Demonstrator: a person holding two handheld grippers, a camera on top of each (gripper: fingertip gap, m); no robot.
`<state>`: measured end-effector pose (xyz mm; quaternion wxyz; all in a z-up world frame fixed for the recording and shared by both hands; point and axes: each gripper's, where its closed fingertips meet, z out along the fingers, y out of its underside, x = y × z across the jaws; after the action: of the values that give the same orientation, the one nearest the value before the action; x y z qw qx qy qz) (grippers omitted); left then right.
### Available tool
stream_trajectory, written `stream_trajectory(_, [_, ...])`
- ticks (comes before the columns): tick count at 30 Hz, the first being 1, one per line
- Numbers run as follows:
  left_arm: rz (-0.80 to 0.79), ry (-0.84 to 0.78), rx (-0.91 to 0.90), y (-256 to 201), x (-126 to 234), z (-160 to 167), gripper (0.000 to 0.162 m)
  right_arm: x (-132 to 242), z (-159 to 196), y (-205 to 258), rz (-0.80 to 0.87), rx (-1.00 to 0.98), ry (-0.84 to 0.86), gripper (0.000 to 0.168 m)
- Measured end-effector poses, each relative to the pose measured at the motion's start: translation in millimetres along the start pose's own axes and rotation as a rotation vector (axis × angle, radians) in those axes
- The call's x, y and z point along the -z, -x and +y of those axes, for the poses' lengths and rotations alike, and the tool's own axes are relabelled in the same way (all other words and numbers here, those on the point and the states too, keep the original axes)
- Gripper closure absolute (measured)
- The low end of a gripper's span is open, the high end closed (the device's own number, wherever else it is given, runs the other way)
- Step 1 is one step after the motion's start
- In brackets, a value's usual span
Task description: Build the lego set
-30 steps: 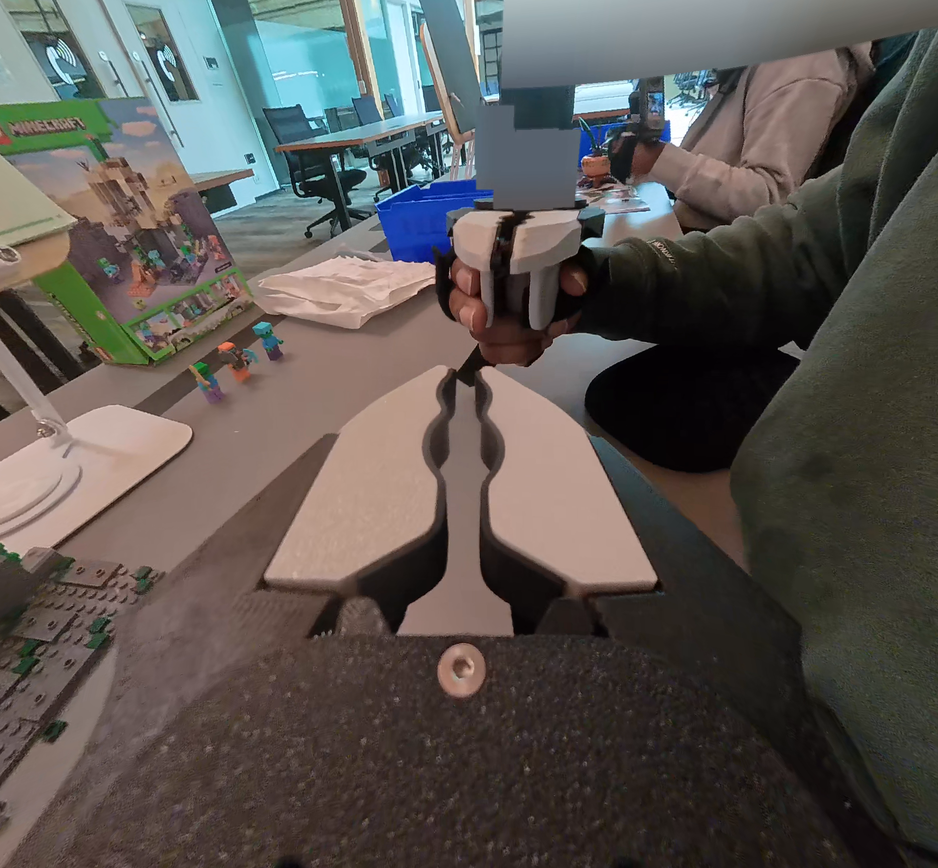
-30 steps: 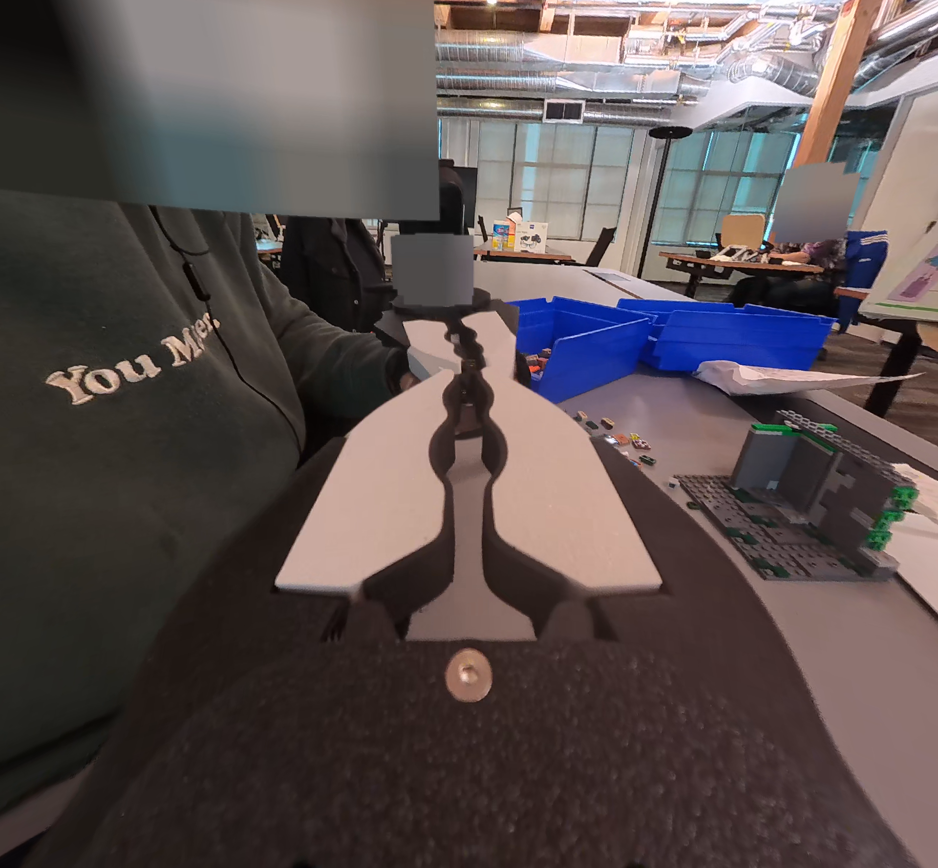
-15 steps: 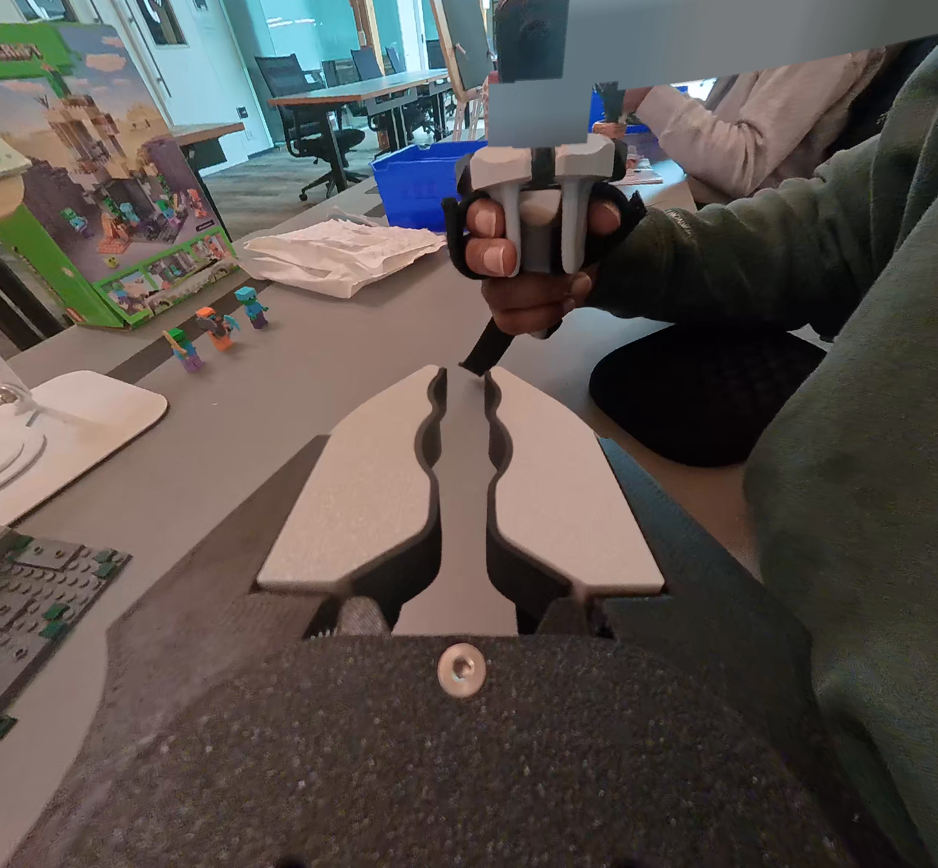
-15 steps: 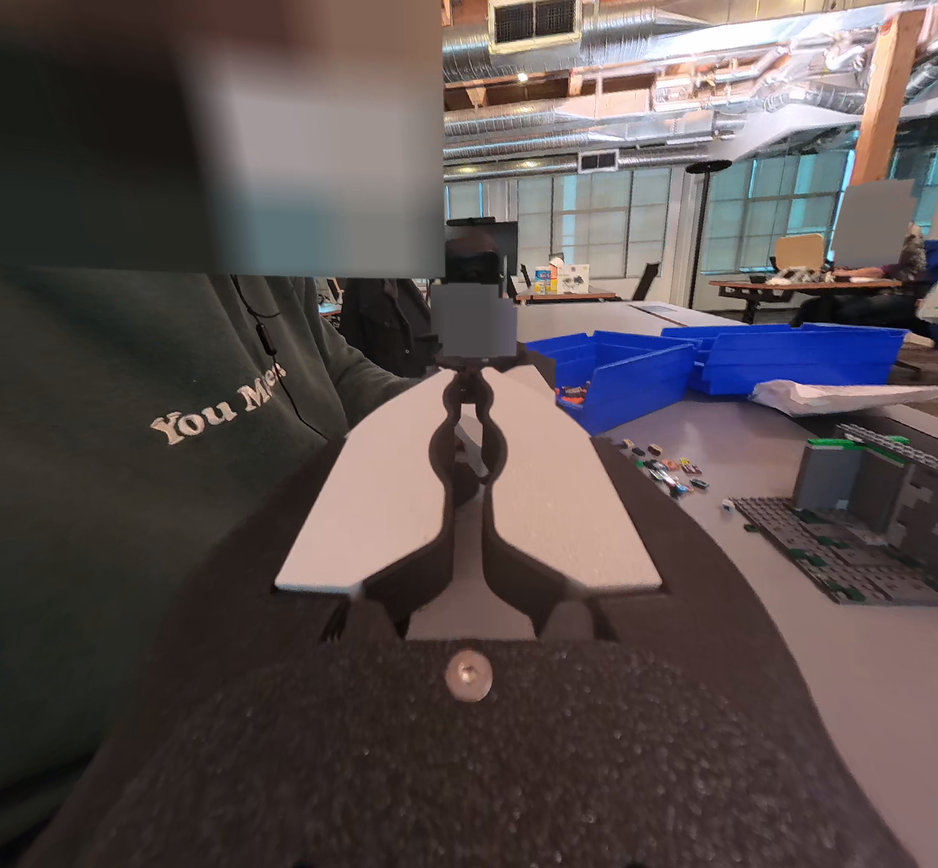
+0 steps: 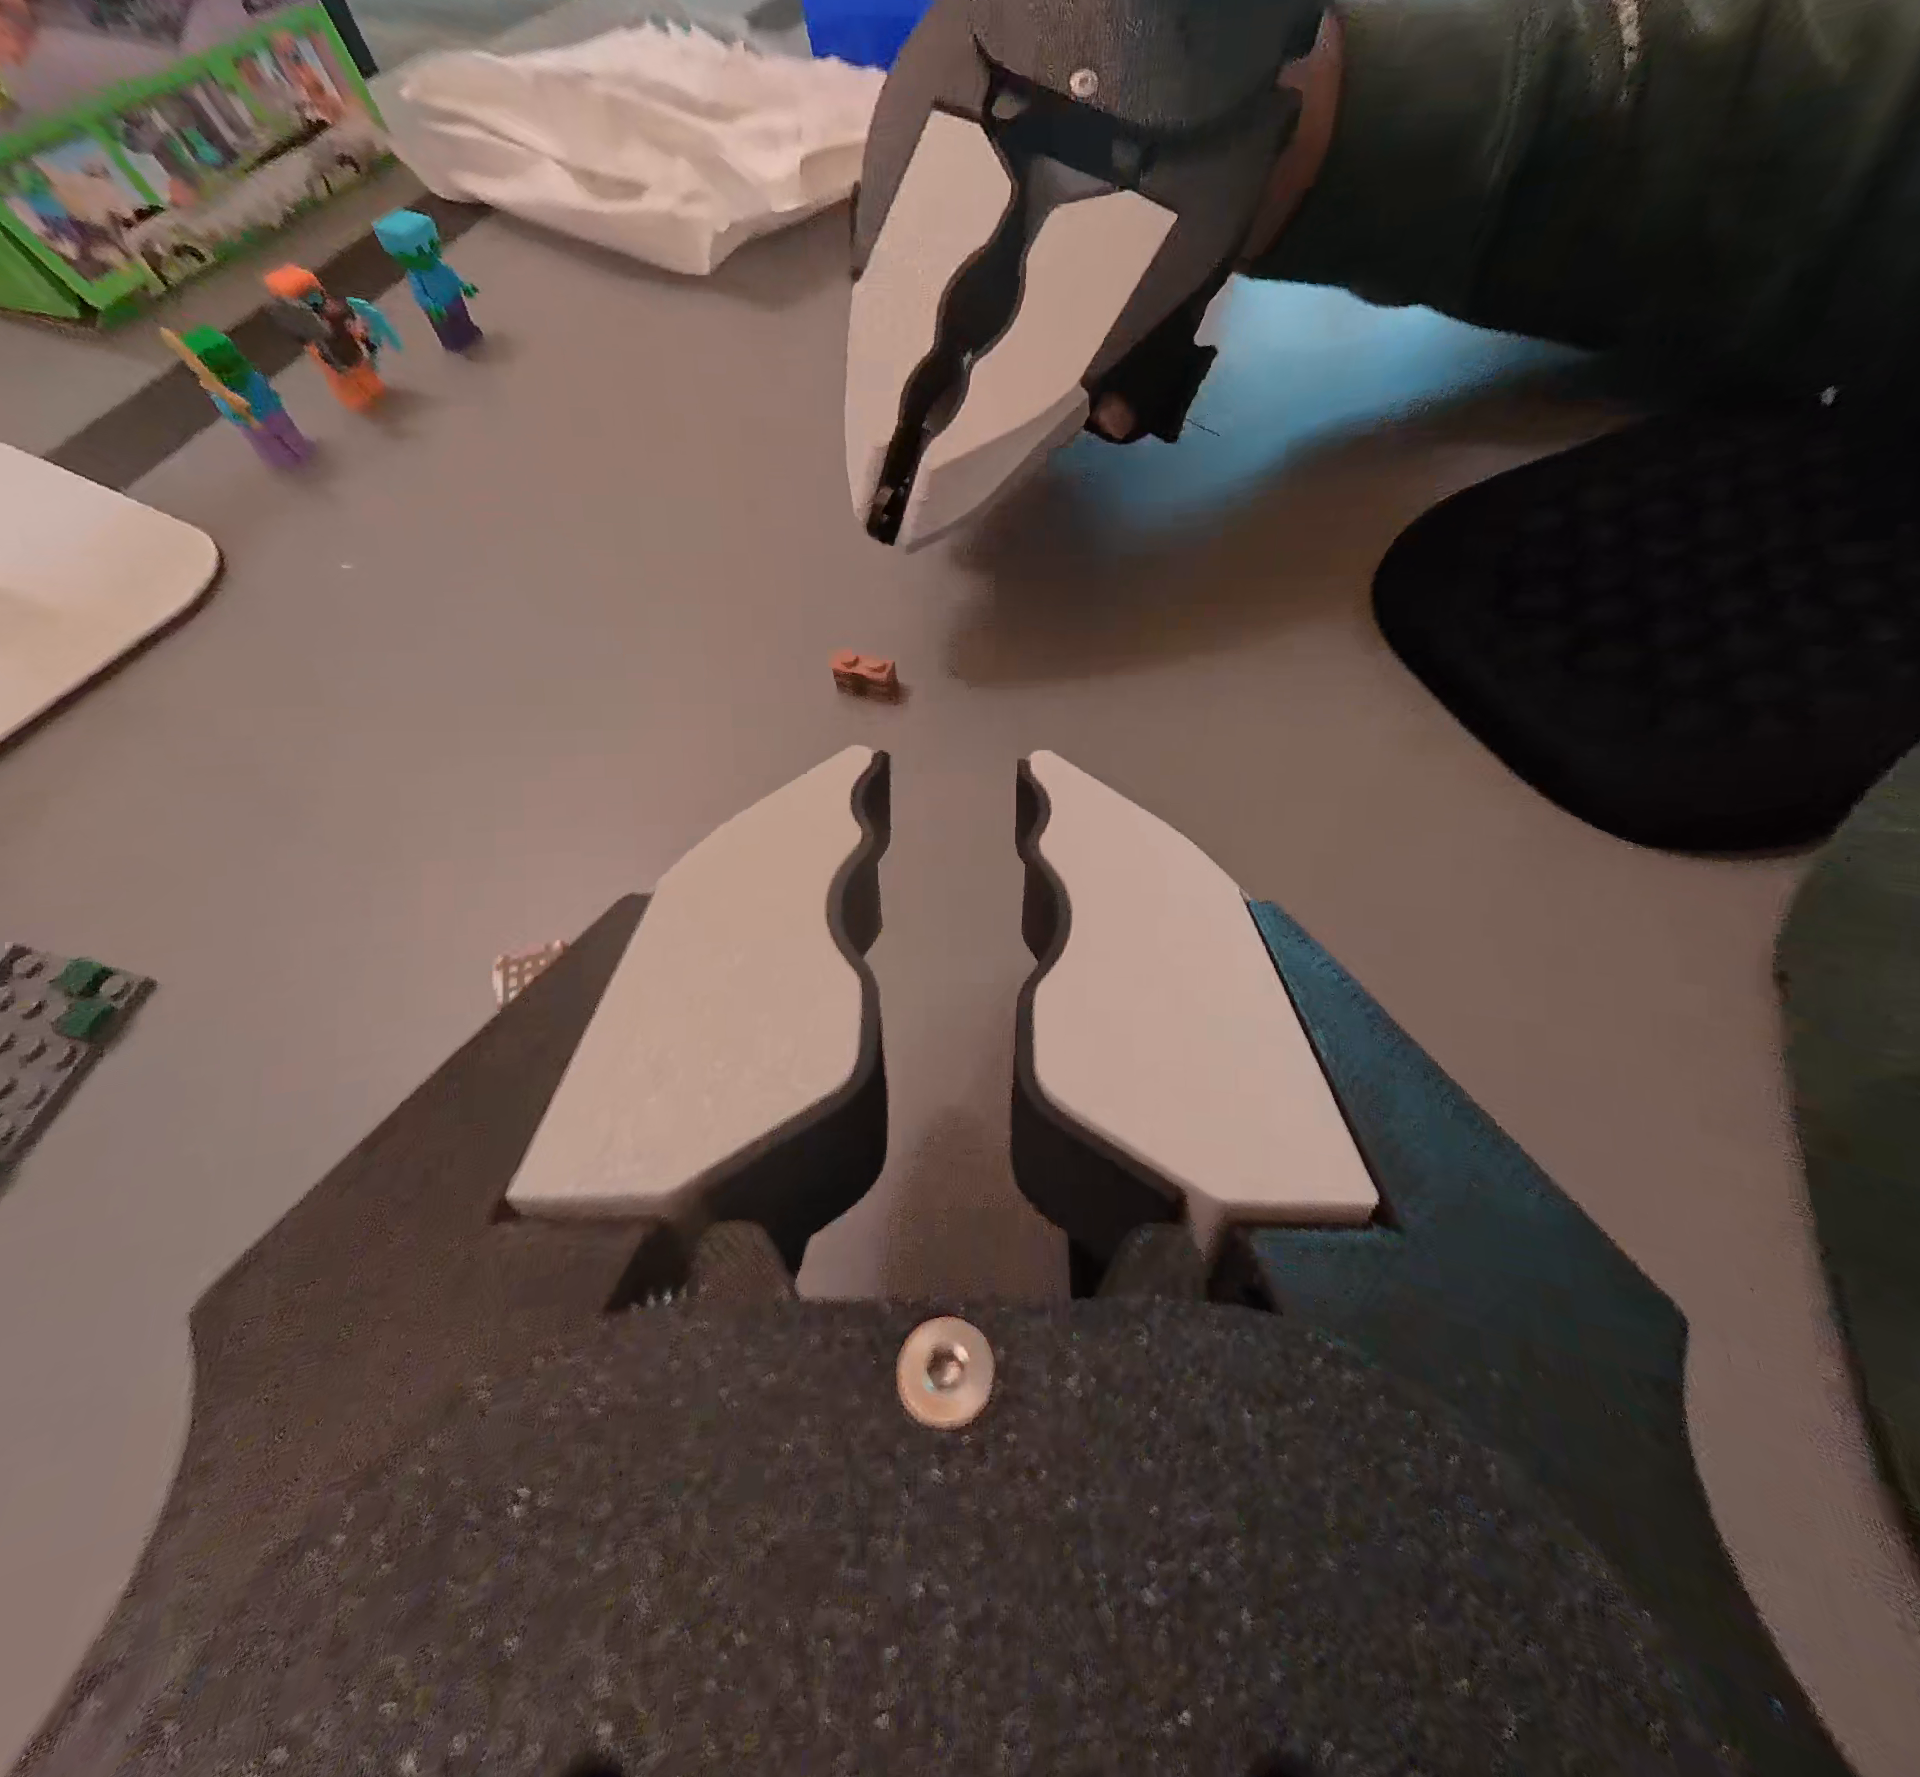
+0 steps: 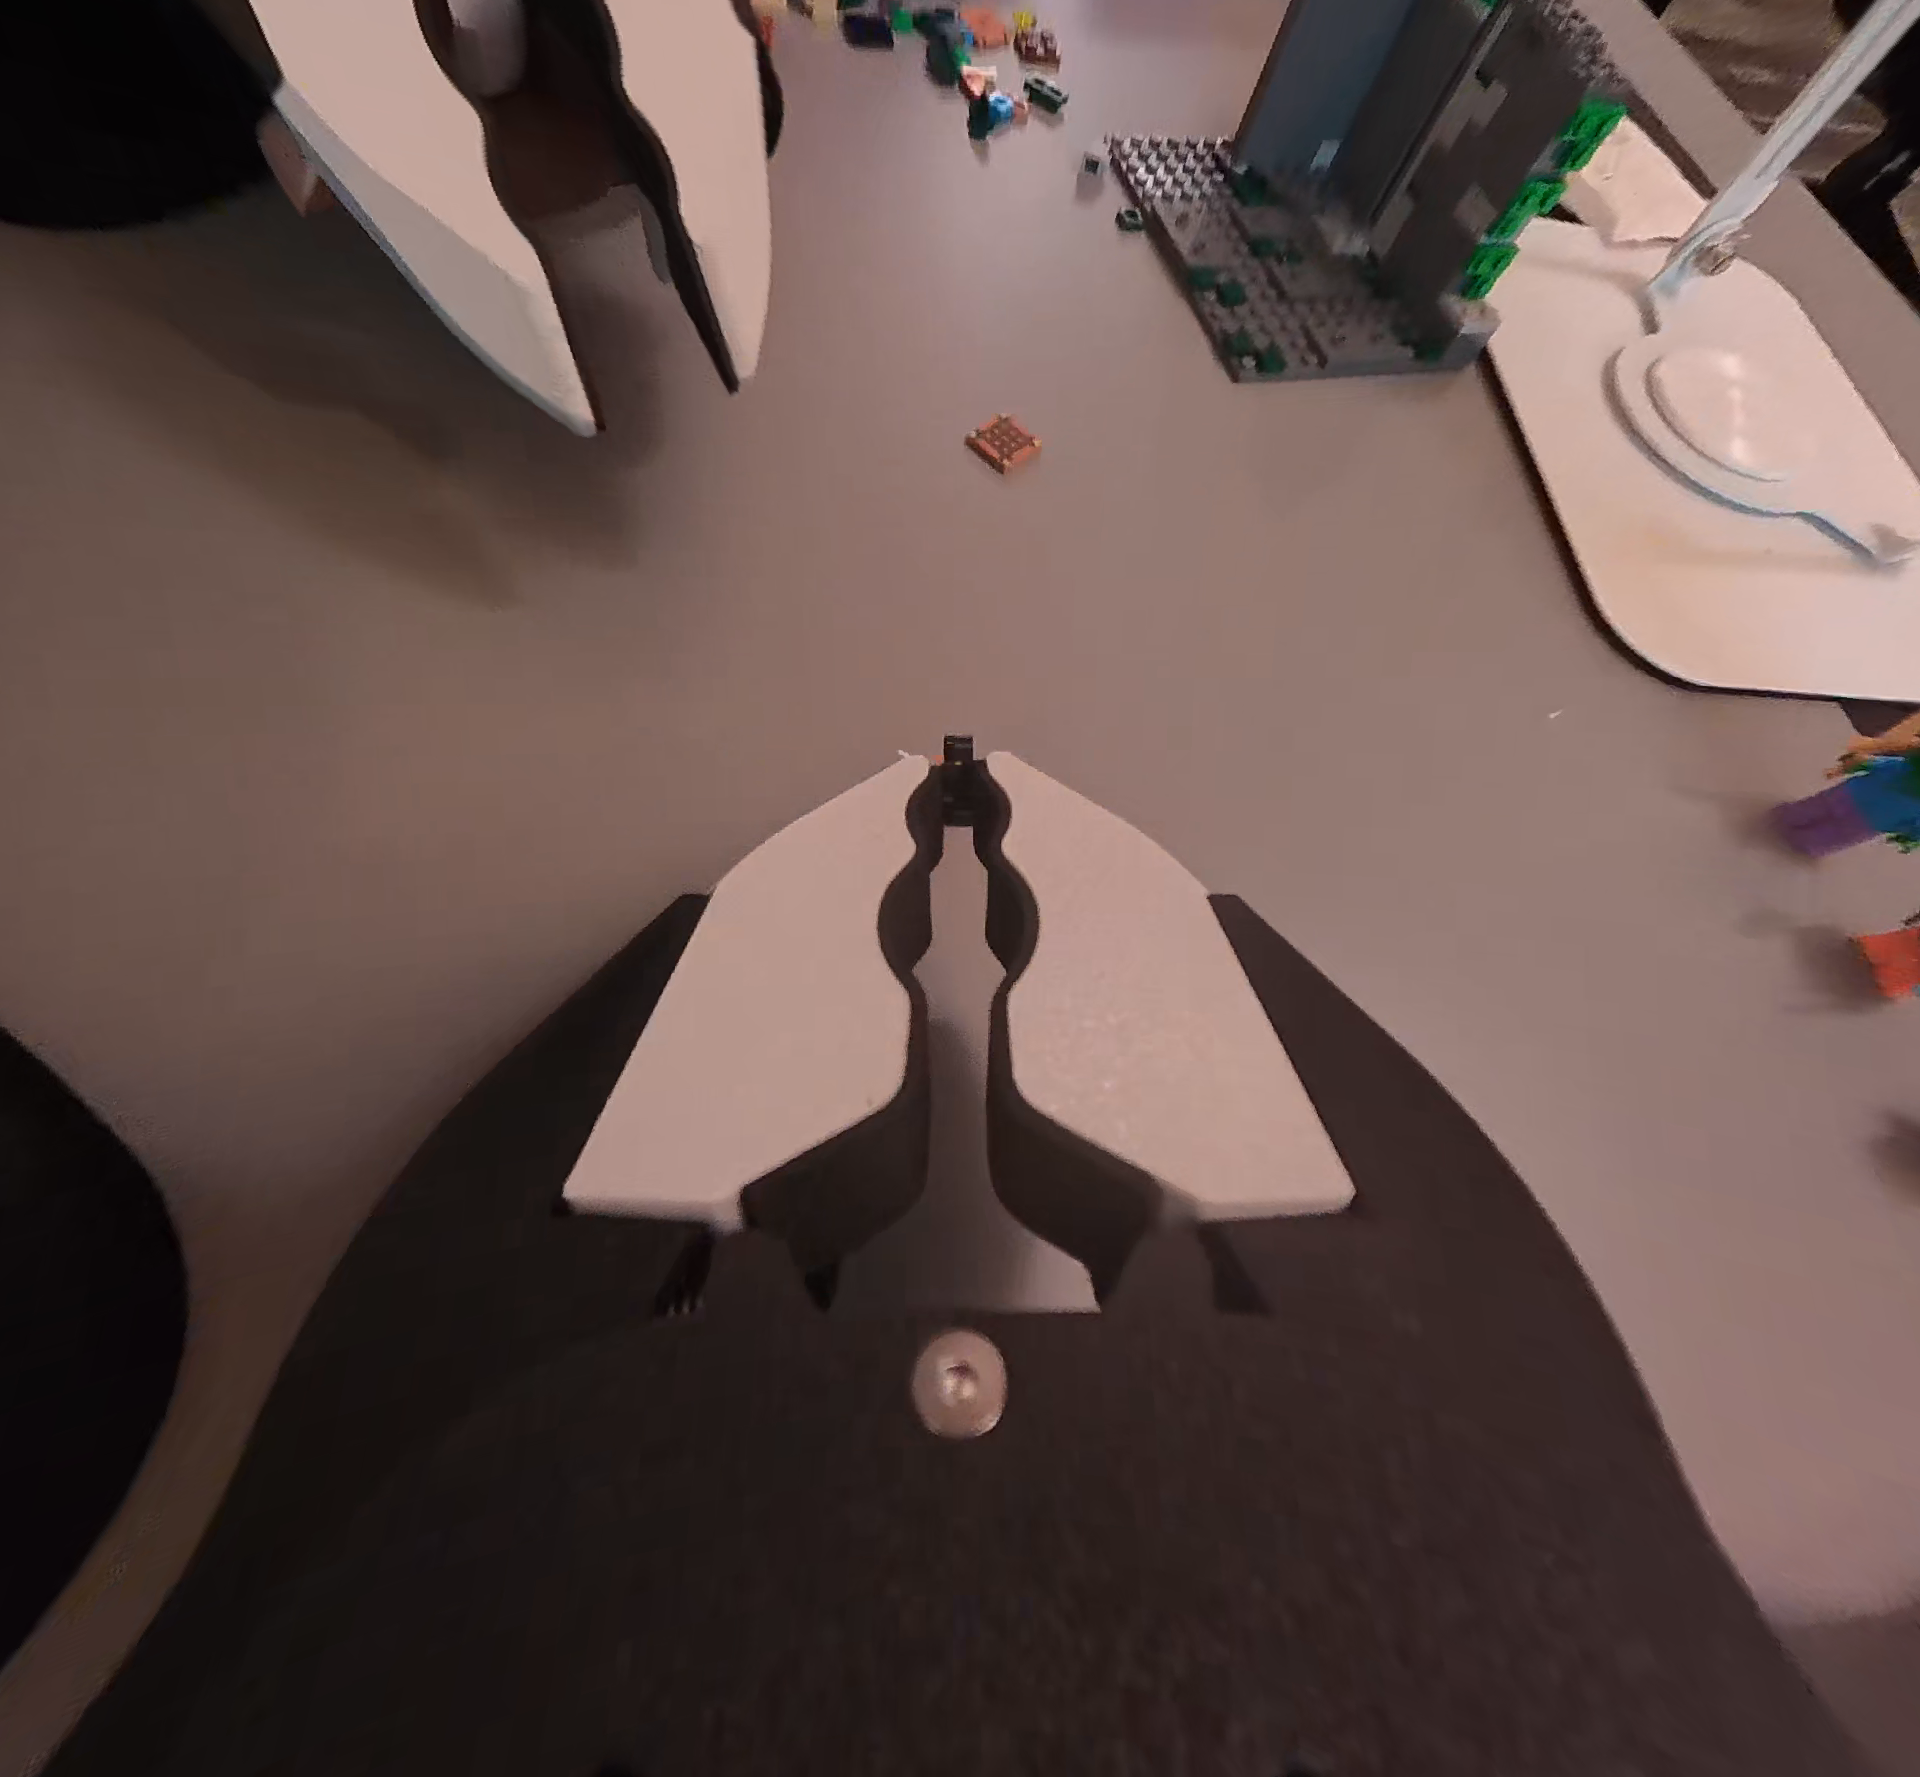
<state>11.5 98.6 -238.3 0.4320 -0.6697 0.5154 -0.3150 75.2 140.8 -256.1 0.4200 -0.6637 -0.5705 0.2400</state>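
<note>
My left gripper is open and empty, low over the grey table. A small brown lego piece lies on the table just ahead of its fingertips. My right gripper points down towards that piece from the far side and is shut on a thin black lego piece. In the right wrist view, my right gripper pinches the black piece at its tips. The brown piece lies ahead of it, and my left gripper is at the upper left.
A grey lego build on a baseplate stands at the far right, with loose pieces behind it. A white lamp base, three minifigures, a white bag, the set's box and a black pad are nearby. My right fingertips sit around 9 centimetres from my left ones.
Both grippers have tipped down from facing each other in the air to pointing at the table. My left gripper has opened wider. My right gripper still holds the black piece.
</note>
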Motion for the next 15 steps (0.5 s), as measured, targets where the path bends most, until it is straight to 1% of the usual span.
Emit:
stream_trajectory(3, [0.018,0.092,-0.025,8,-22,8,0.136,-5,5,-7,0.008,0.004,0.014,0.164])
stream_trajectory(7, [0.049,0.208,-0.068,20,-54,19,0.133,-2,6,-10,0.000,-0.034,-0.036,0.164])
stream_trajectory(12, [0.117,0.278,-0.083,23,-84,20,0.131,4,10,-5,-0.021,-0.059,-0.056,0.164])
stream_trajectory(14, [0.121,0.289,-0.114,23,-90,19,0.135,6,10,-5,-0.034,-0.080,-0.064,0.164])
stream_trajectory(15, [0.107,0.292,-0.131,25,-91,19,0.142,6,10,-5,-0.040,-0.096,-0.068,0.164])
